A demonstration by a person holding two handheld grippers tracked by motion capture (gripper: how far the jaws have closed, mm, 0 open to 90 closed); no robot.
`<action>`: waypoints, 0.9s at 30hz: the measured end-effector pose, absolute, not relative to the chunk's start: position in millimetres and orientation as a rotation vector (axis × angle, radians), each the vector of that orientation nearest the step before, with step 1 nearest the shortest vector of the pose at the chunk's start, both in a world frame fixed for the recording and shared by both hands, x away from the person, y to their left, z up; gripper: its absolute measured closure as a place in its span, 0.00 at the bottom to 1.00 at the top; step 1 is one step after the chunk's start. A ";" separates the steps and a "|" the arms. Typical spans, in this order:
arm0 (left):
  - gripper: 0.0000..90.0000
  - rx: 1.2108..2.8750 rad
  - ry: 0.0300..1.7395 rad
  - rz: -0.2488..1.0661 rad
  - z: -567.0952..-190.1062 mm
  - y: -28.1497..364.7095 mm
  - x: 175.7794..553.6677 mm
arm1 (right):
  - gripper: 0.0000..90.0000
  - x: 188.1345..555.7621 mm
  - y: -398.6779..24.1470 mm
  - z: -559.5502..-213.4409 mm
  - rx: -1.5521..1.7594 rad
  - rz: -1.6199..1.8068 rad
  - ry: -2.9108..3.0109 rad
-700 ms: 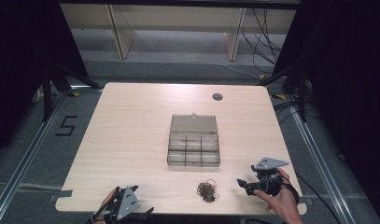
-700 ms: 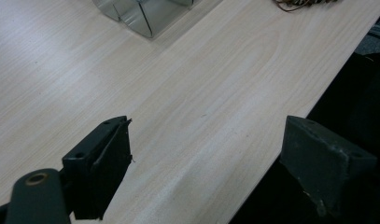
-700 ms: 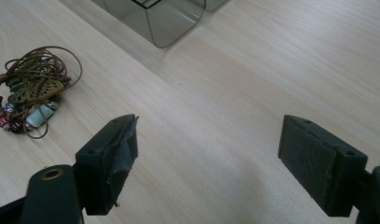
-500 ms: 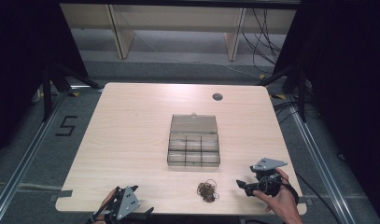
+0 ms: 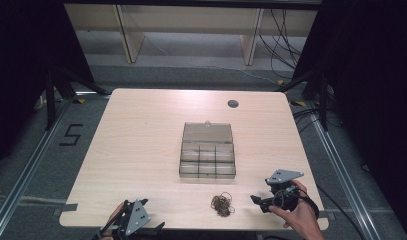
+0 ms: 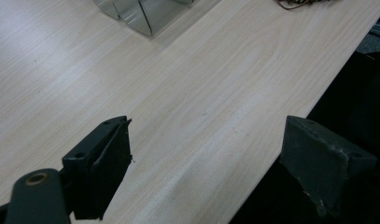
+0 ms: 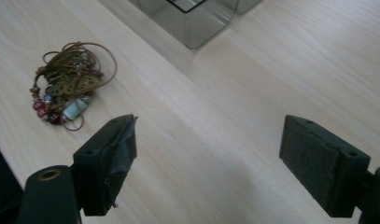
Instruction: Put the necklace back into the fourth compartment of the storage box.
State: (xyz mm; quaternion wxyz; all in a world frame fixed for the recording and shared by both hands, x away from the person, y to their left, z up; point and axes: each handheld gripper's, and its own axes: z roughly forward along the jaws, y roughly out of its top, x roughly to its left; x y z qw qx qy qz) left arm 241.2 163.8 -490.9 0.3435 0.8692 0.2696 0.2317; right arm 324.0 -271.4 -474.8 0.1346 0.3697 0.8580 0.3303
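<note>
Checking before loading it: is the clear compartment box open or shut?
Open: the clear box has its lid tilted back, dividers exposed.

Matt pale wood table (image 5: 141,150), glossy clear plastic box (image 5: 208,161) (smoky tint).

Surface (image 5: 141,150): pale beige wood-grain laminate with fine lengthwise streaks; one small dark grey round plug (image 5: 233,103) near its far edge. Compartment box (image 5: 207,159): clear smoky-grey plastic, its lid the same see-through tint. Bracelet bundle (image 7: 68,84): tan-brown cord loops, an olive-bronze leaf-shaped charm, dark red beads, one pale blue-white bead. Left tool (image 6: 206,172): matte black jaws with dark charcoal pads; its top plate shows light grey in the high view. Right tool (image 7: 208,163): matte black jaws, dull grey-black pads, a brass-coloured ring at the left jaw's base; grey three-cornered plate on top. Floor (image 5: 41,165): dark grey carpet, bearing a black numeral marking (image 5: 71,134).
</note>
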 end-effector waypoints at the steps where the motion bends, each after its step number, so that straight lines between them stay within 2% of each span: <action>1: 0.17 2.262 0.698 0.600 -490.8 163.9 241.4 | 0.22 323.0 -271.0 -471.1 1.068 0.924 2.522; 8: 0.17 2.249 0.751 0.580 -491.7 162.6 238.8 | 0.21 320.5 -255.2 -463.1 0.956 0.902 2.574; 16: 0.17 2.255 0.707 0.598 -491.7 163.1 240.7 | 0.20 317.6 -223.3 -447.5 0.838 0.835 2.691; 27: 0.17 2.253 0.717 0.588 -492.7 162.5 240.7 | 0.19 316.7 -190.5 -450.0 0.742 0.752 2.770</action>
